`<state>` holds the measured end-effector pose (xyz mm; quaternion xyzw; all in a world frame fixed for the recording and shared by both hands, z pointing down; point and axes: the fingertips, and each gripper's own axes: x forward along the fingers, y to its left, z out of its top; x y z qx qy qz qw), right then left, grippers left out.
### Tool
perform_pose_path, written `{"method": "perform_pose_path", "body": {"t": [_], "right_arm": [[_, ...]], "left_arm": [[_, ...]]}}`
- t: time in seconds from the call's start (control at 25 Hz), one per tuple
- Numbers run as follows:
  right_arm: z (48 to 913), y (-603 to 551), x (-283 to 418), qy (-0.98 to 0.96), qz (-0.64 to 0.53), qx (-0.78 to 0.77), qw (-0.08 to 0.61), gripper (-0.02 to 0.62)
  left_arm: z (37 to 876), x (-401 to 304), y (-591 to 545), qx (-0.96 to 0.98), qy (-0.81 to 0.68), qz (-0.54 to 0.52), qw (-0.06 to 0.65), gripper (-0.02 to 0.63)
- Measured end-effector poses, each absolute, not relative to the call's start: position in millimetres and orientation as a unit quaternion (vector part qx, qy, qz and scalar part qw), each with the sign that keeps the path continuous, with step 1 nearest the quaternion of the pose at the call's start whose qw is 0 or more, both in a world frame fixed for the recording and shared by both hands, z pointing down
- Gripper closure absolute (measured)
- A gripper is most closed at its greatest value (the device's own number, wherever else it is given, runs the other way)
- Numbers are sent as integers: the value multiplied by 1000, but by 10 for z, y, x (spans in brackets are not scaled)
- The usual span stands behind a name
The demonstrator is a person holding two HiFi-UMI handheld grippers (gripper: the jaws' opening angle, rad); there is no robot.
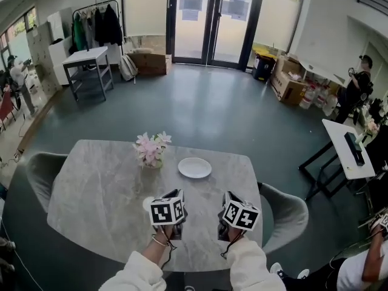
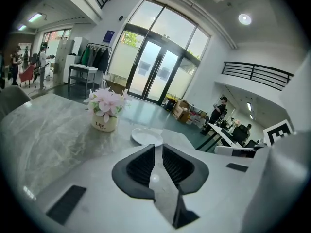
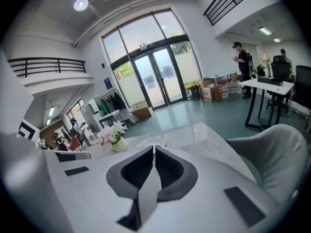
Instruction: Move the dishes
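A white plate lies empty on the grey marble table, right of a small pot of pink flowers. My left gripper and right gripper hover side by side over the near table edge, a good way short of the plate. In the left gripper view the plate lies just beyond the left gripper, whose jaws stand a narrow slit apart with nothing between them. In the right gripper view the right gripper has its tips nearly meeting, empty, with the plate ahead. A small white round edge shows beside the left cube.
Grey upholstered chairs stand at the table's right and left. The flower pot is left of the plate. Beyond are a white desk, cardboard boxes, a clothes rack and people at the room's edges.
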<state>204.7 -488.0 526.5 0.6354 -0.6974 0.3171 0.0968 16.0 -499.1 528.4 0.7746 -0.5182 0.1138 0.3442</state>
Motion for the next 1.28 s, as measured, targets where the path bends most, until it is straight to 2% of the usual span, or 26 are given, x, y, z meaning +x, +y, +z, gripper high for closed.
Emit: {"method": "perform_pose_path", "body": {"t": [0.28, 0.96, 1.28], "right_arm": [[4985, -4279, 1985, -712, 303, 627, 88, 526], [4753, -2934, 1722, -738, 282, 608, 79, 528], [4670, -2488, 1870, -727, 290, 619, 64, 528]], "left_arm": [[4963, 198, -4457, 788, -518, 100, 319, 578], [4638, 192, -3059, 797, -522, 93, 289, 583], [4593, 218, -2612, 794, -529, 99, 282, 583]]}}
